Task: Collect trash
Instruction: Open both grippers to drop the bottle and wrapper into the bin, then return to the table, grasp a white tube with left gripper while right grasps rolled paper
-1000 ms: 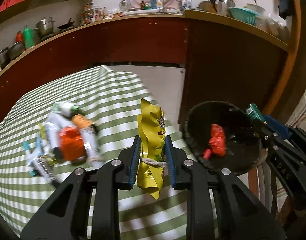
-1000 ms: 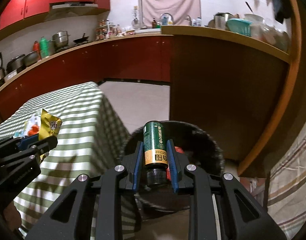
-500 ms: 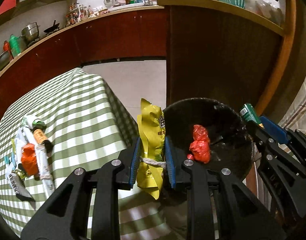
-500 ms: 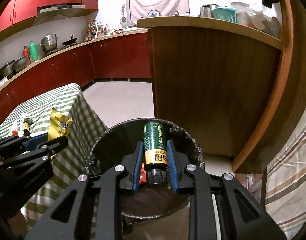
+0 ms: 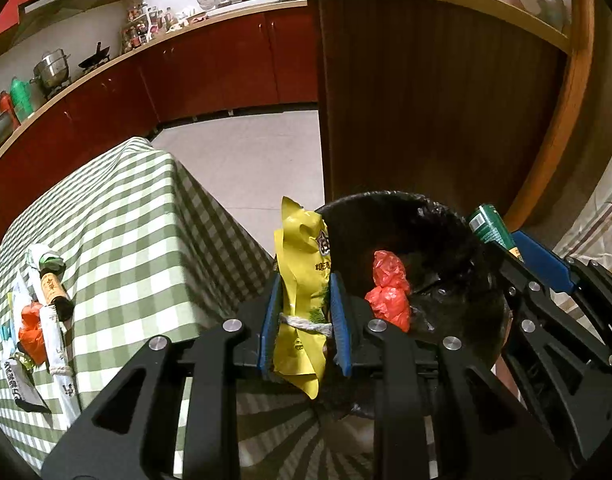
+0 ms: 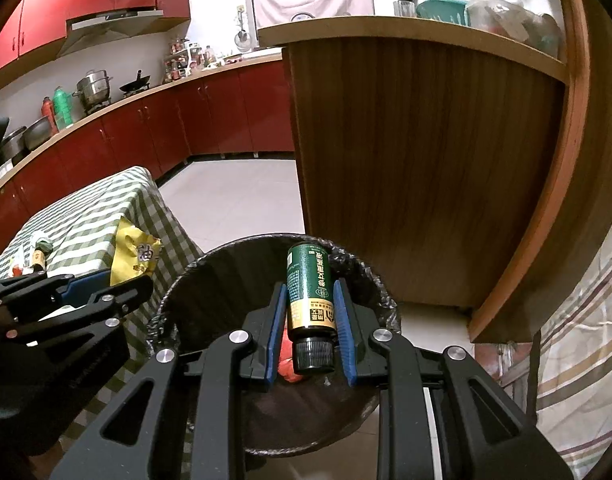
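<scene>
Two grippers hang over a kitchen floor beside a table (image 5: 118, 216) draped in a green-and-white checked cloth; red cabinets (image 6: 210, 112) run along the far wall and a wooden counter (image 6: 418, 160) rises just behind a round bin (image 6: 210, 280) lined with a black bag. Red crumpled plastic (image 5: 388, 290) lies at the bottom of the bin. More trash sits near the table's left edge in the left wrist view: a small dark bottle (image 5: 52, 284), an orange wad (image 5: 32, 326) and several flat wrappers (image 5: 60, 356), all close together. The left gripper (image 5: 304, 316) is narrowed onto a yellow snack bag (image 5: 302, 280) tied with white string, its blue pads pressing both sides; the bag stands upright over the gap between table edge and bin rim. The right gripper (image 6: 309, 316) is likewise clamped on a green bottle (image 6: 309, 292), cap toward the camera, held directly above the bin's opening.
</scene>
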Motion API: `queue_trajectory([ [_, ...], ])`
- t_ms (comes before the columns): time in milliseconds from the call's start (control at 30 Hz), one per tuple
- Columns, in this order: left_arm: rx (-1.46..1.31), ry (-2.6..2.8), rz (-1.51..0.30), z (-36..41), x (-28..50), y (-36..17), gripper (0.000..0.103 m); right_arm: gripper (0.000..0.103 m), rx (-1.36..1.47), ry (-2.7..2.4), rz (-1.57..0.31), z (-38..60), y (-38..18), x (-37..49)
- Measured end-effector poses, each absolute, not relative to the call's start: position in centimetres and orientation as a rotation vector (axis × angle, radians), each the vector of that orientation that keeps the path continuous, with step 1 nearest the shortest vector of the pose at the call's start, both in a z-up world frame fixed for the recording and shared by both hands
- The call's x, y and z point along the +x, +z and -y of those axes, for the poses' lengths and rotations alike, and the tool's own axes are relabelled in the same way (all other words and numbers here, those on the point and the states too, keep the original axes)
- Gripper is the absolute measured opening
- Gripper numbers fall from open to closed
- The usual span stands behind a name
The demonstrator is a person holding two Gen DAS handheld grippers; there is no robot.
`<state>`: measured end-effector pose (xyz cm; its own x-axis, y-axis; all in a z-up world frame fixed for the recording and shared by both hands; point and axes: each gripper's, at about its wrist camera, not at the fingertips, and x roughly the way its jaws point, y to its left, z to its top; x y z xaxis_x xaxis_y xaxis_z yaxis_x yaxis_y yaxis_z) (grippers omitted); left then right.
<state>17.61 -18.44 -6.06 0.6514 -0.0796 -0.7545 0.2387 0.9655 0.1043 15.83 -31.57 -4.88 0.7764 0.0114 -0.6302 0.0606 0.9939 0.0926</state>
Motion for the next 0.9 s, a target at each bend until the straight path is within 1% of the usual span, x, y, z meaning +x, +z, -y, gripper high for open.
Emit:
queue_trajectory([
  [267,0.184,-0.162,-0.898,19.3,18.7,-7.0,0.025,0.025,0.118,-0.017,-0.696,32.1,-5.5,16.8],
  [333,0.179,-0.161,-0.893,19.3,18.7,-6.8,0.036,0.025,0.124,-0.02,-0.7,32.3,-5.6,17.0],
  [367,0.18,-0.157,-0.886,19.3,18.6,-6.7,0.046,0.025,0.133,-0.02,-0.703,32.4,-5.6,17.1],
  [400,0.179,-0.151,-0.878,19.3,18.5,-6.6,0.05,0.027,0.138,-0.017,-0.708,32.5,-5.7,17.1],
  [467,0.175,-0.147,-0.873,19.3,18.5,-6.5,0.051,0.029,0.136,-0.024,-0.71,32.5,-5.7,17.2],
  [667,0.158,-0.129,-0.874,18.6,18.4,-6.4,0.057,0.03,0.139,-0.029,-0.703,32.4,-5.4,16.8],
  [900,0.153,-0.109,-0.857,16.8,17.5,-5.5,0.058,0.033,0.135,-0.024,-0.696,31.5,-4.8,16.4],
])
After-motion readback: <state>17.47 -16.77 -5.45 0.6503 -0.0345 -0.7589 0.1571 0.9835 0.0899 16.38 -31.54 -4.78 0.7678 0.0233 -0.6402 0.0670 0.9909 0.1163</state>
